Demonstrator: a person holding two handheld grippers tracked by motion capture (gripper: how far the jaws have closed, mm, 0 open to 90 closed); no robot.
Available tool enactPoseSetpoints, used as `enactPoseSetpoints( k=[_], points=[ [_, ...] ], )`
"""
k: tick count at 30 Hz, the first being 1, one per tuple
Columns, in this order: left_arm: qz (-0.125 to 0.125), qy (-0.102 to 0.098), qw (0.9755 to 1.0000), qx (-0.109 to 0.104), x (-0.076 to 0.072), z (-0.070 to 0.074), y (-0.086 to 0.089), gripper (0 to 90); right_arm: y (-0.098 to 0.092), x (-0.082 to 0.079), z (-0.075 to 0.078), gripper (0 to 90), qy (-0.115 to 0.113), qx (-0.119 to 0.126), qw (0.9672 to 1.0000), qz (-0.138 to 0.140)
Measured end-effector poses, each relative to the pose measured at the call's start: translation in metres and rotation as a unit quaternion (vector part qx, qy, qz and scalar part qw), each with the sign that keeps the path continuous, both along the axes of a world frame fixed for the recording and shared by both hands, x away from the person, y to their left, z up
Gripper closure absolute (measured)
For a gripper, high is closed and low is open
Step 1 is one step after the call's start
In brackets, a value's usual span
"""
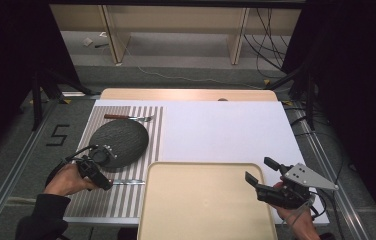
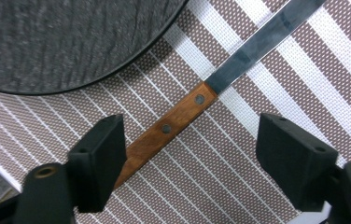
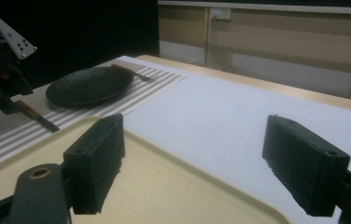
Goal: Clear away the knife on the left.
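With jaws apart, the left gripper (image 2: 190,154) should centre over the wooden-handled steel knife (image 2: 201,100) before closing, while the right gripper (image 3: 192,172) waits wide open.

A: What is worn on the person's left arm?
B: A dark sleeve (image 1: 38,220) is seen.

A: How are the grippers built?
B: The left gripper (image 1: 105,184) and right gripper (image 1: 258,173) are black, with blocky jaws; a screw hole is seen in each. A grey three-cornered plate (image 1: 306,176) with small holes and black cables (image 1: 78,153) are fitted.
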State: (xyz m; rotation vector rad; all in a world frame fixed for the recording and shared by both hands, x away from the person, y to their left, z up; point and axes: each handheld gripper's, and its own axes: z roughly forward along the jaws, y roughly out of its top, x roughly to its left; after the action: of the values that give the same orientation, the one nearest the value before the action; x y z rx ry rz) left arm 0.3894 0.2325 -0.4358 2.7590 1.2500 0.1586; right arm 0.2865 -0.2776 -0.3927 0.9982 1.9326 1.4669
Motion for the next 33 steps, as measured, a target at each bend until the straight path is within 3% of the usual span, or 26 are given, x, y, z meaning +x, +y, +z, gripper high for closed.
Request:
enactPoseSetpoints(
  k=[11, 20, 26, 33],
  points=[
    [-0.019, 0.017, 0.9997, -0.003, 0.004, -0.012, 0.005, 27.9, 0.0, 0.001, -0.001, 22.0, 0.003, -0.001, 1.0, 0.003],
    [-0.031, 0.03, 0.999, -0.006, 0.008, -0.017, 0.009, 36.0, 0.0, 0.0, -0.001, 22.1, 0.003, -0.001, 1.0, 0.004],
    [-0.026, 0.034, 0.9991, -0.006, 0.012, -0.018, 0.01, 38.8, 0.002, 0.0, -0.001, 22.1, 0.005, -0.003, 1.0, 0.007],
    [-0.022, 0.052, 0.9984, 0.002, 0.014, -0.025, 0.011, 43.1, 0.002, 0.0, -0.001, 22.4, 0.005, -0.004, 1.0, 0.008]
  ],
)
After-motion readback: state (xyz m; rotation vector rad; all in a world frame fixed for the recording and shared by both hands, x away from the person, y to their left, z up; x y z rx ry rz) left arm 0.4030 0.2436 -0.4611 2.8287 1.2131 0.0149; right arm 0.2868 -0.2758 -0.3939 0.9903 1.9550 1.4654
